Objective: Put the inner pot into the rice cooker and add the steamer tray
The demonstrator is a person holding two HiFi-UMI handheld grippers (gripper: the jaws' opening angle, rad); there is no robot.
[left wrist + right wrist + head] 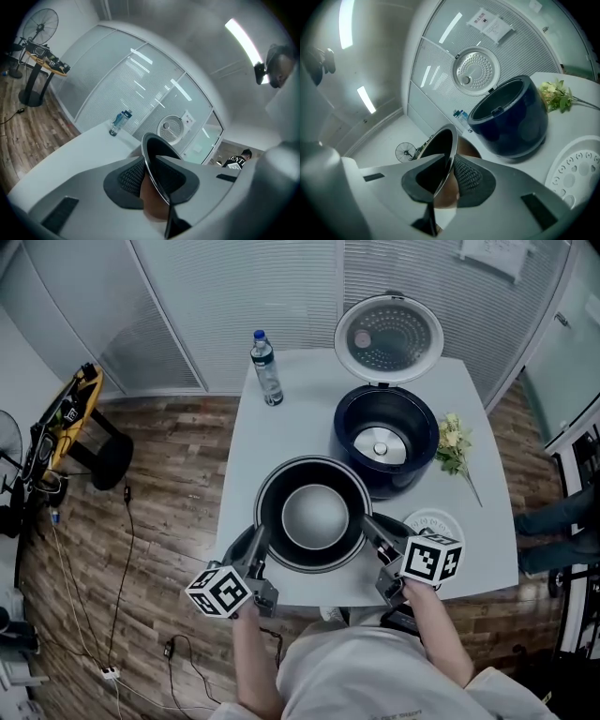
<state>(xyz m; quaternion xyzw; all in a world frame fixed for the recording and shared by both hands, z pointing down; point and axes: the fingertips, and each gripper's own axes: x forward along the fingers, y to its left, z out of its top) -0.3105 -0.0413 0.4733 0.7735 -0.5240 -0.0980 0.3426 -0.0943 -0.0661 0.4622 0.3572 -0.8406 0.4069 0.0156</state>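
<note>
The inner pot (314, 514), dark outside and grey inside, is held over the near part of the white table (281, 437). My left gripper (260, 542) is shut on its left rim and my right gripper (370, 526) on its right rim. In the left gripper view the thin rim (154, 164) runs between the ribbed pads (133, 178); the right gripper view shows the rim (447, 154) pinched the same way. The dark blue rice cooker (384, 437) stands behind the pot with its lid (388, 337) raised. The white steamer tray (433, 523) lies flat at the right, partly hidden by my right gripper's marker cube.
A water bottle (266, 368) stands at the table's far left. A small bunch of flowers (455, 442) lies right of the cooker. Glass partitions close the back. A stand with gear (80, 413) and cables sit on the wooden floor at the left.
</note>
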